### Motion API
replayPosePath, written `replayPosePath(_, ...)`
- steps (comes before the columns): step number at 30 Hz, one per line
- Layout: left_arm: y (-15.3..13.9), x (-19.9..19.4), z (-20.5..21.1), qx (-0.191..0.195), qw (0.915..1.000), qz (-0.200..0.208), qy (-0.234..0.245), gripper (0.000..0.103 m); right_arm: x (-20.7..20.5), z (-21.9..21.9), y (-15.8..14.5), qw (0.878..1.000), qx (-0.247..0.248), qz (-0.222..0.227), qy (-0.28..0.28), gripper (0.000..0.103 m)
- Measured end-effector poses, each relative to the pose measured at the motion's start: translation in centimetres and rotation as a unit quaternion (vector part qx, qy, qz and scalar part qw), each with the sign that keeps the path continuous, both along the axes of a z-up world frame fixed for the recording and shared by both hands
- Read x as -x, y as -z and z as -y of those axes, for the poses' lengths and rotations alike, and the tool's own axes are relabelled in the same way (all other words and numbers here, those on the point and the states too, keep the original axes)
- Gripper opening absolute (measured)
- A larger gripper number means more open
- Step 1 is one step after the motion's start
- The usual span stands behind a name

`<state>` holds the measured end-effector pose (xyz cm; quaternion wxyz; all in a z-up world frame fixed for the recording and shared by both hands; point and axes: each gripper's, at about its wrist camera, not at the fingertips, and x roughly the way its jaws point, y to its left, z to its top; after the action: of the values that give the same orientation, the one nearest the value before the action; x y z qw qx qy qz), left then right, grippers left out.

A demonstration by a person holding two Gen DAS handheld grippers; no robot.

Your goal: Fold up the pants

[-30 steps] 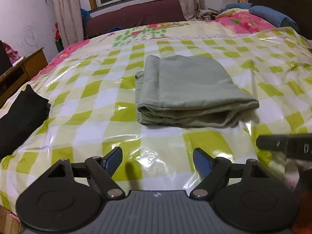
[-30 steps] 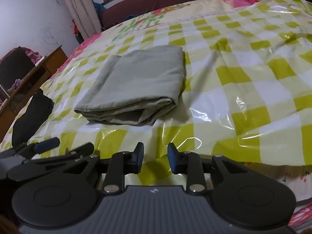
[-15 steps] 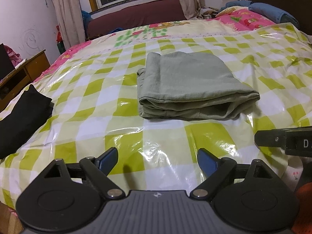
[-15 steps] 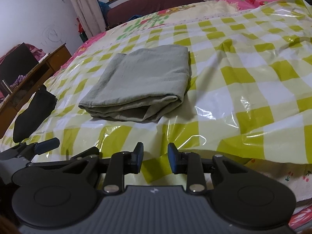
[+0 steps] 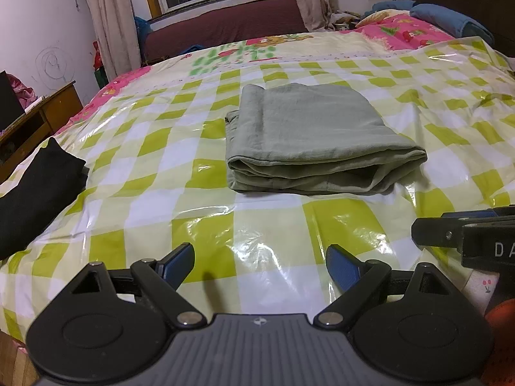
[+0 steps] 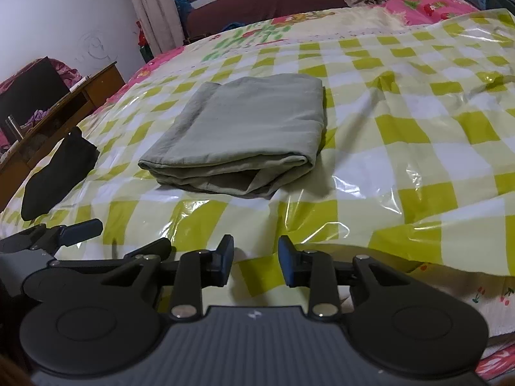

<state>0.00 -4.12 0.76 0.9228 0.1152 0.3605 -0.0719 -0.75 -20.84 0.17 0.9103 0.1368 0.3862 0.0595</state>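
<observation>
The grey-green pants (image 5: 309, 138) lie folded into a thick, flat rectangle on the yellow-and-white checked plastic sheet (image 5: 154, 189) that covers the bed (image 5: 399, 30), with the stacked layers of the fold showing along the edge nearest the cameras. The left tongs (image 5: 259, 262) hang over the sheet on the near side of the pants, well apart from them; their jaws have just been opening and now stand wide with nothing between the blue pads (image 5: 177, 262). The right tongs (image 6: 256, 257) hover on the same near side of the pants, a little to the right of their near corner, with jaws set narrow and only bare sheet showing through the gap, so they grip nothing. A folded black garment (image 6: 58, 173) rests to the left of the pants, near the sheet's left edge and clear of them. Beyond that edge, further left of the pants, stands a wooden cabinet (image 5: 35, 122).
</observation>
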Motion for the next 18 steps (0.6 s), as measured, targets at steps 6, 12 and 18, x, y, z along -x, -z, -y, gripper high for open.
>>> replayPosePath(6, 0.0, 0.04, 0.08, 0.0, 1.0, 0.0, 0.001, 0.102, 0.03, -0.11, 0.03, 1.0, 0.001, -0.002, -0.002, 0.032)
replayPosePath(12, 0.05, 0.08, 0.11, 0.001, 1.0, -0.001, 0.002, 0.102, -0.01, -0.17, 0.07, 1.0, 0.003, -0.004, -0.005, 0.032)
replayPosePath(18, 0.05, 0.1, 0.13, 0.001, 1.0, -0.001, 0.002, 0.102, -0.1, -0.19, 0.19, 1.0, 0.003, -0.007, -0.004, 0.033)
